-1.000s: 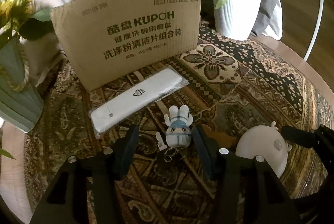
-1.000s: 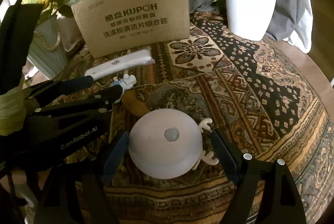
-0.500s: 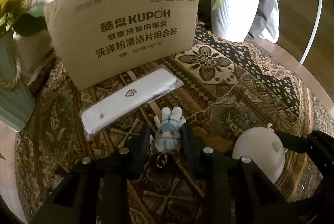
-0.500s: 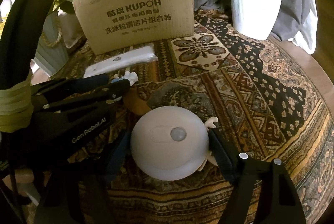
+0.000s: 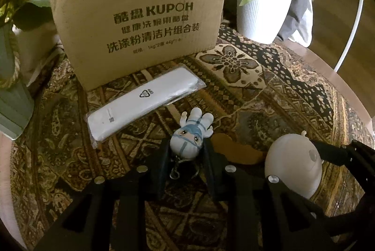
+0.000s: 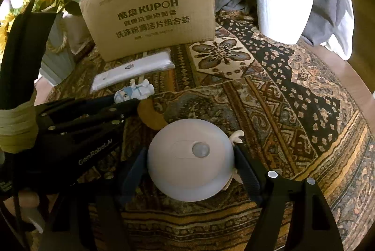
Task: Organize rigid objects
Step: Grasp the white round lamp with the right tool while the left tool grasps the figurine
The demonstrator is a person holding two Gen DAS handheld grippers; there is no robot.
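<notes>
We have the left tongs (image 5: 185,152) clamped on the small astronaut doll (image 5: 190,134), just in front of the cardboard box (image 5: 140,23) — its feet point boxward. The right tongs (image 6: 191,164) pinch the white dome light (image 6: 189,159), farther from the box.

On the patterned cloth (image 5: 269,96), the cardboard box (image 5: 140,23) stood at twelve o'clock, the wrapped packet (image 5: 143,103) before it, the doll keychain (image 5: 189,136) nearer, the round lamp (image 5: 293,164) at four o'clock.

The left gripper (image 6: 131,100) is matte black with silver screws, white "GenRobot.AI" lettering and what looks like olive tape (image 6: 17,127) around its handle.
</notes>
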